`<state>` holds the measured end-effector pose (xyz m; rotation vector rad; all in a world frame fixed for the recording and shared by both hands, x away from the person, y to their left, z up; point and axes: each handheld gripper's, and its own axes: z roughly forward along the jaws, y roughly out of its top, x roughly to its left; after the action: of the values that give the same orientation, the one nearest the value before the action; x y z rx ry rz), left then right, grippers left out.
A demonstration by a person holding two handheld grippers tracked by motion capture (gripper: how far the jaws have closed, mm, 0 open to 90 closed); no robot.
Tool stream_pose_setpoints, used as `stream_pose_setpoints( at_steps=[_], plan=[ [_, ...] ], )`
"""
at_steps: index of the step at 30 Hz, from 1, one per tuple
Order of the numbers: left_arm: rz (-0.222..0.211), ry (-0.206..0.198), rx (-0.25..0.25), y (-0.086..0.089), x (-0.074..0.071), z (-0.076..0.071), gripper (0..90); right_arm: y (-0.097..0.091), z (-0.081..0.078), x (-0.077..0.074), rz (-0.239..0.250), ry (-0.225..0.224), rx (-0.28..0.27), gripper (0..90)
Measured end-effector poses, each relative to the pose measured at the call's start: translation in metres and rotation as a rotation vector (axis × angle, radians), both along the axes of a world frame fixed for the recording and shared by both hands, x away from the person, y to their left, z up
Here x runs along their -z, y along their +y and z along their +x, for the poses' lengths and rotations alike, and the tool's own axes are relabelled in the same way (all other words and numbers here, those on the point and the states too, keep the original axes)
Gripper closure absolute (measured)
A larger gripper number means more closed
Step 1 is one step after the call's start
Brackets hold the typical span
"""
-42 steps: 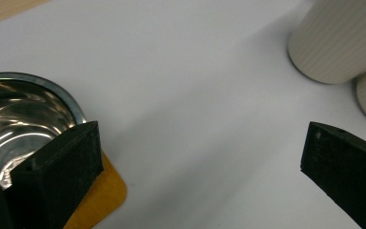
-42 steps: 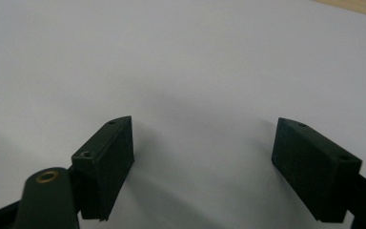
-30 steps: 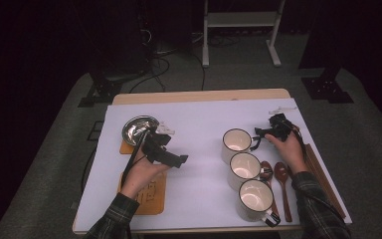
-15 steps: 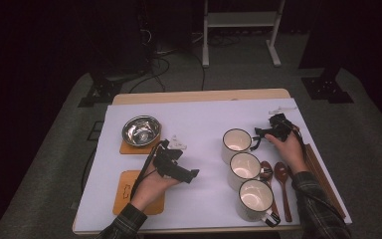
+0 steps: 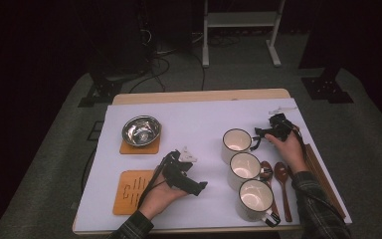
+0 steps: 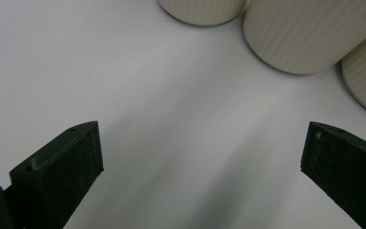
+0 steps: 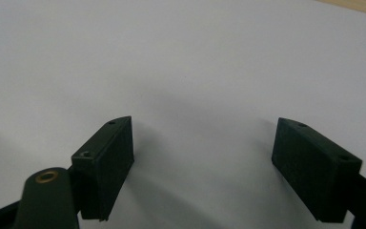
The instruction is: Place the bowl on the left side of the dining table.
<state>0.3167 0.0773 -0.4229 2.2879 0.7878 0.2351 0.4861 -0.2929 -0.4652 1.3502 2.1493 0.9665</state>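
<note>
White sheeting covered the table (image 5: 189,119), where three cream mugs (image 5: 245,167) stood in a row right of centre, probably ceramic, stiff, breakable and best gripped by rim or handle, the left gripper (image 5: 191,185) and right gripper (image 5: 262,133) both spread, empty.

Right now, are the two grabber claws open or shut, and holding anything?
Left gripper: open, holding nothing.
Right gripper: open, holding nothing.

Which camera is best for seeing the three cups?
The high view: all three cream mugs, far, middle and near, show whole in a row, rims and insides included. The left gripper view catches just the ribbed lower walls of them beyond its open jaws. The right gripper view faces bare white tabletop.
</note>
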Motion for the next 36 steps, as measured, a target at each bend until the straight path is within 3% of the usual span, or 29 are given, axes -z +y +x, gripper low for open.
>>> stream_pose_setpoints(
  at_steps=[27,30,36],
  plan=[
    [0.095,-0.026,0.033,-0.027,0.033,-0.012,0.0,0.000,0.000,0.000,-0.001,-0.004,-0.001,20.4],
    [0.091,-0.032,0.034,-0.027,0.034,-0.013,0.0,0.000,0.000,0.000,0.000,-0.002,0.000,20.4],
    [0.035,-0.070,0.045,-0.021,0.039,-0.016,0.0,0.000,0.000,0.000,-0.001,-0.001,0.000,20.4]
  ],
)
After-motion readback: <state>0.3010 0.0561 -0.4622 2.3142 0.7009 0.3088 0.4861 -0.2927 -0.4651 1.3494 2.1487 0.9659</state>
